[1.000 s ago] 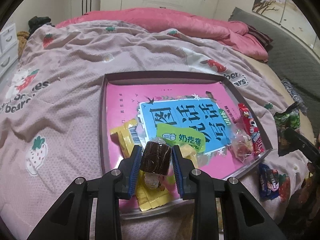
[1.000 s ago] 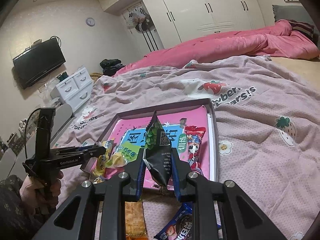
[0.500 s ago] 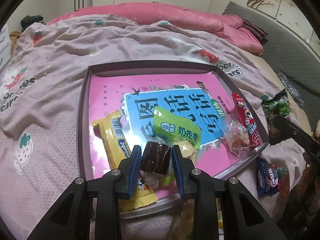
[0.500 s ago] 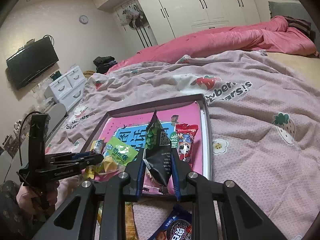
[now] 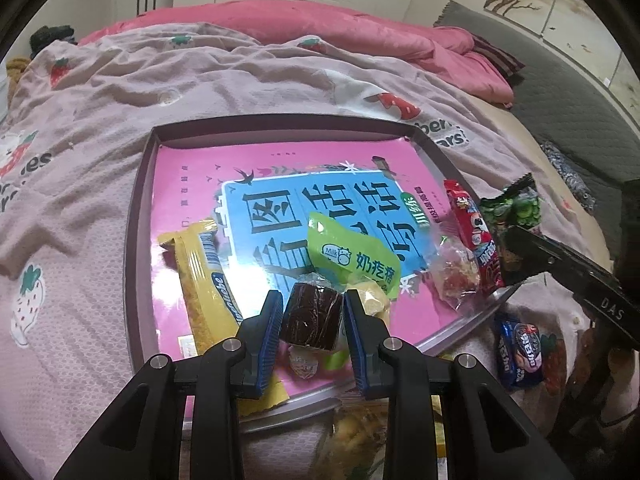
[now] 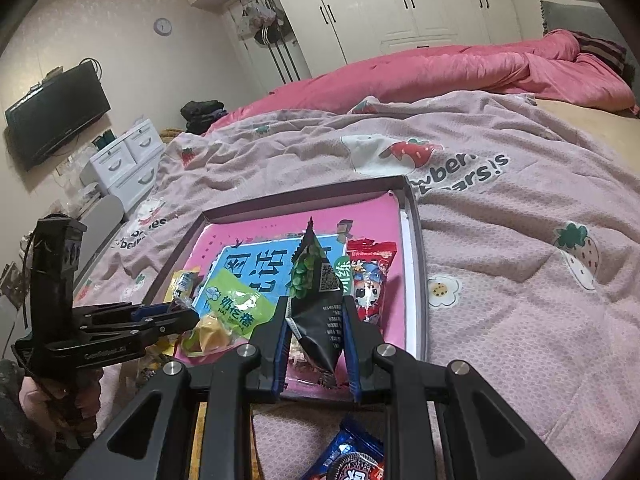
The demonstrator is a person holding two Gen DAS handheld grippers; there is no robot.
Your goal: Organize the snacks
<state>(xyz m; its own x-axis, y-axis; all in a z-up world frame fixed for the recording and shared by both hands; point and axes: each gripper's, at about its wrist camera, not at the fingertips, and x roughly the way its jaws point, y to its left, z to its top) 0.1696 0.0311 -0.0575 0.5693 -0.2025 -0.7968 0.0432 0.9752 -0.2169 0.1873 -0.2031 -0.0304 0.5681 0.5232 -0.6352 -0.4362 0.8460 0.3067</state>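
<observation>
My left gripper is shut on a brown wrapped chocolate cake, held just above the near edge of the shallow box tray with a pink and blue book in it. On that book lie a yellow bar, a green milk-candy bag, a clear candy bag and a red packet. My right gripper is shut on a black and green snack packet, upright over the tray's near right part. In the right wrist view the left gripper comes in from the left.
The tray rim rests on a pink strawberry blanket on a bed. A blue cookie packet and a yellow snack lie on the blanket in front of the tray. A rolled pink duvet lies beyond; drawers stand left.
The left wrist view has tipped downward and drawn slightly nearer the tray, the cake still gripped. The right gripper with its packet has edged forward and down over the tray's right side.
</observation>
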